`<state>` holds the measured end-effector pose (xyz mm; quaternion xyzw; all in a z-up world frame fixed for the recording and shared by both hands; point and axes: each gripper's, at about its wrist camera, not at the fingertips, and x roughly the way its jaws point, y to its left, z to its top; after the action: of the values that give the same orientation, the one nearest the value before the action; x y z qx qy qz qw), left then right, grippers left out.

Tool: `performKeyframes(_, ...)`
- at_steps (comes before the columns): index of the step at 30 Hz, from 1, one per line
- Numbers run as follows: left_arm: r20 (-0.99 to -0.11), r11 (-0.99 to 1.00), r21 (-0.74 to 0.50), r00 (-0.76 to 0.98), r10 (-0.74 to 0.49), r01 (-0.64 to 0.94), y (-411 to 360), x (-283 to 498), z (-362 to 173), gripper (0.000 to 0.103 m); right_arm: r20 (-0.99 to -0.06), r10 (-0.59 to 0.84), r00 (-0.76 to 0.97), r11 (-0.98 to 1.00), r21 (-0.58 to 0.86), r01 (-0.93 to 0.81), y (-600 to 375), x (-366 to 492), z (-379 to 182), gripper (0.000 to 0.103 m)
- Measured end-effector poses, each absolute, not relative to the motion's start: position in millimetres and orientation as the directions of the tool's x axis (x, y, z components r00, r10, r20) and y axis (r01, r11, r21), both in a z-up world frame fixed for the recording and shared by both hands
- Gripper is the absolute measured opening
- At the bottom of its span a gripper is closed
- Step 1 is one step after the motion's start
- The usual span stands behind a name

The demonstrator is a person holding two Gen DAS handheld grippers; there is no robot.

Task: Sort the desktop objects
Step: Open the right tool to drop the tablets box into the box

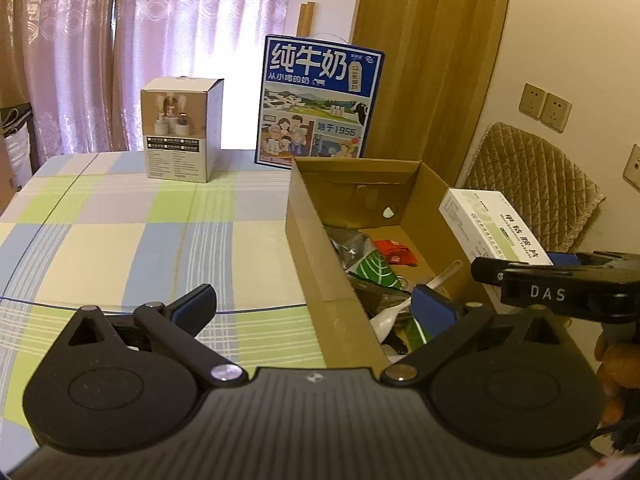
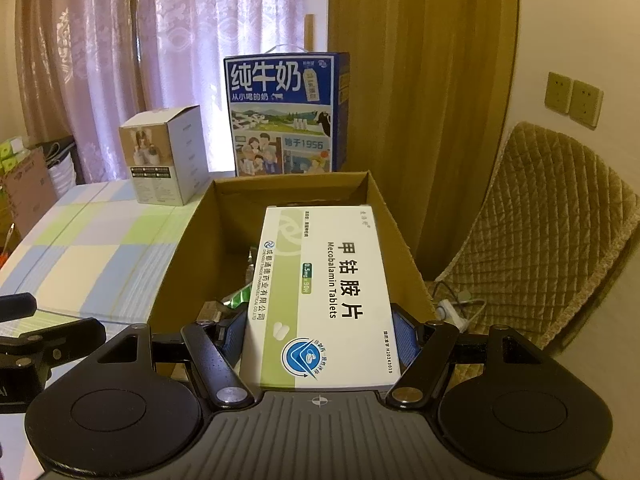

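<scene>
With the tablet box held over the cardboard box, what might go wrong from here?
1. The right gripper clamps only the near end of the tablet box; it may tilt or slip.
2. The cardboard box already holds wrappers and a white plastic spoon, so the tablet box may land crooked.
3. The open left gripper straddles the cardboard box's near wall, close to the right gripper; they may bump.

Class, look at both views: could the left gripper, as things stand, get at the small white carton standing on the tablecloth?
Probably yes. The left gripper is open and holds nothing, and the tablecloth between it and the white carton is bare. The cardboard box sits off to the side, clear of that path.
</scene>
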<state>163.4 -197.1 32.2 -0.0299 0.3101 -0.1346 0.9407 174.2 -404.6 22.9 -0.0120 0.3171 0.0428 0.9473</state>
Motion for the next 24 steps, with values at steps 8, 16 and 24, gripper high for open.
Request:
performKeyframes(8,-0.576,0.966,-0.136,0.776,-0.256,0.218,-194,166,27,0.102,-0.606,0.09,0.791,0.995,0.012,-0.104,-403,182,21,0.068)
performKeyframes(16,-0.588,0.968,-0.133,0.769,-0.252,0.215,-190,167,20,0.102,-0.596,0.098,0.797,0.993,0.01,-0.115,-398,188,25,0.068)
performKeyframes(24,-0.589,0.965,-0.134,0.765,-0.262,0.227,-190,164,22,0.102,-0.561,0.116,0.82,0.991,0.011,-0.133,-391,191,34,0.101)
